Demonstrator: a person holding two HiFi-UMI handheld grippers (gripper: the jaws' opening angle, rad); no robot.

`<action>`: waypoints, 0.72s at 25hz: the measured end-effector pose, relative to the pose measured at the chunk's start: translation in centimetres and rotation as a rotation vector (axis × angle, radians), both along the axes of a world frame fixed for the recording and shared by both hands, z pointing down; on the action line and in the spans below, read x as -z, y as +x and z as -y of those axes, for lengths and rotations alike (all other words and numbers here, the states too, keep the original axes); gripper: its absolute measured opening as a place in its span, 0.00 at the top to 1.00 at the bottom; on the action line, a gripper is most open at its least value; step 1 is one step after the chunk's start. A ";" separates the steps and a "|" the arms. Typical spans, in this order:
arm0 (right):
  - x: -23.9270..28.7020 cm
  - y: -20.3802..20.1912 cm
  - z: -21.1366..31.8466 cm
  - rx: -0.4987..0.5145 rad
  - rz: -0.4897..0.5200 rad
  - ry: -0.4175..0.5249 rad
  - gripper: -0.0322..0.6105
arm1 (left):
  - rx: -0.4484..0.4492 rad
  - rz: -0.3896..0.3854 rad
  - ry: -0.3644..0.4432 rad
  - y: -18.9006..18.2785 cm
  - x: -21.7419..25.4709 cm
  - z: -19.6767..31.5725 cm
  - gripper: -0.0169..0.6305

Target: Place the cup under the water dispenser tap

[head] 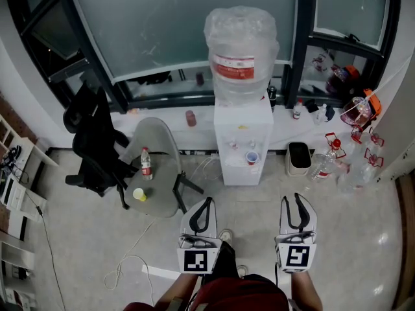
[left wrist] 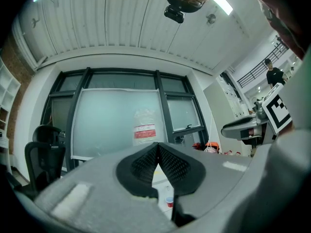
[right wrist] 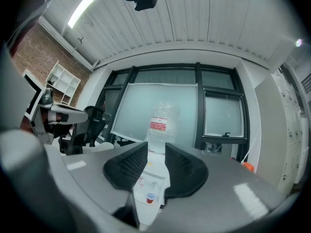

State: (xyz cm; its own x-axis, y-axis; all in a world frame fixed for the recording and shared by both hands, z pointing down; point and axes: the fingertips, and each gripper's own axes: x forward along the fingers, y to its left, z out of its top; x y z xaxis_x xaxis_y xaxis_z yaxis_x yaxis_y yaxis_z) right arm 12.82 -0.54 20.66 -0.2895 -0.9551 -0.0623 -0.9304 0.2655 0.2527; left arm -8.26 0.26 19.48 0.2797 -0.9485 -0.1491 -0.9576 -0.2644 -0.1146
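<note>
A white water dispenser [head: 241, 129] with a big clear bottle [head: 240, 54] on top stands against the window wall. A small red cup [head: 252, 157] with a blue rim sits in its tap recess; it also shows as the cup [right wrist: 150, 197] between the right jaws' lower edges and as the cup [left wrist: 168, 201]. My left gripper [head: 207, 201] is shut, its pads meeting at the tips with nothing between them [left wrist: 158, 145]. My right gripper [head: 296, 199] is open by a narrow gap and empty [right wrist: 156, 147]. Both point level at the dispenser from some way back.
Left of the dispenser, a grey chair [head: 162, 149] carries a water bottle [head: 146, 162] and a yellow cup [head: 139, 194]. A black office chair [head: 96, 141] stands further left. A black bin [head: 299, 158] and several bottles [head: 329, 159] sit to the right. A cable [head: 128, 262] lies on the floor.
</note>
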 end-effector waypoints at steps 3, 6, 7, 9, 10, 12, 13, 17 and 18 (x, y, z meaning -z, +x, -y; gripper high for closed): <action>0.1 0.3 -0.1 -0.004 0.004 0.008 0.86 | -0.007 -0.003 0.000 0.5 0.1 -0.1 0.97; -0.1 0.7 -0.2 -0.010 0.013 0.002 0.92 | -0.016 0.009 0.001 0.9 0.0 -0.3 0.97; -0.1 0.8 -0.1 -0.011 0.015 0.001 0.94 | -0.017 0.012 0.001 1.0 0.0 -0.3 0.97; -0.1 0.7 -0.1 -0.010 0.017 -0.003 0.95 | -0.013 0.002 -0.001 0.8 0.0 -0.4 0.97; 0.0 0.6 -0.1 -0.007 0.016 -0.005 0.95 | -0.009 -0.006 -0.004 0.7 0.1 -0.5 0.97; 0.1 0.5 -0.2 0.000 0.014 -0.008 0.95 | -0.005 -0.007 -0.011 0.6 0.0 -0.5 0.97; 0.1 0.4 -0.3 0.003 0.013 -0.008 0.95 | -0.004 -0.001 -0.012 0.5 0.0 -0.6 0.97; 0.2 0.2 -0.7 0.010 0.009 -0.011 0.95 | -0.008 0.018 -0.011 0.5 0.0 -1.0 0.97; 0.3 0.2 -0.8 0.012 0.008 -0.010 0.95 | -0.008 0.007 -0.006 0.6 0.2 -1.0 0.97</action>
State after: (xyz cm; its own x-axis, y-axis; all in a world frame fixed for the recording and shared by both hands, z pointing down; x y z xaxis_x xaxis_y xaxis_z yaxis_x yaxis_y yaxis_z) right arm 13.00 0.21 20.35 -0.3000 -0.9523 -0.0557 -0.9293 0.2786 0.2424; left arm -7.69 1.28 19.32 0.2886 -0.9470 -0.1411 -0.9545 -0.2730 -0.1201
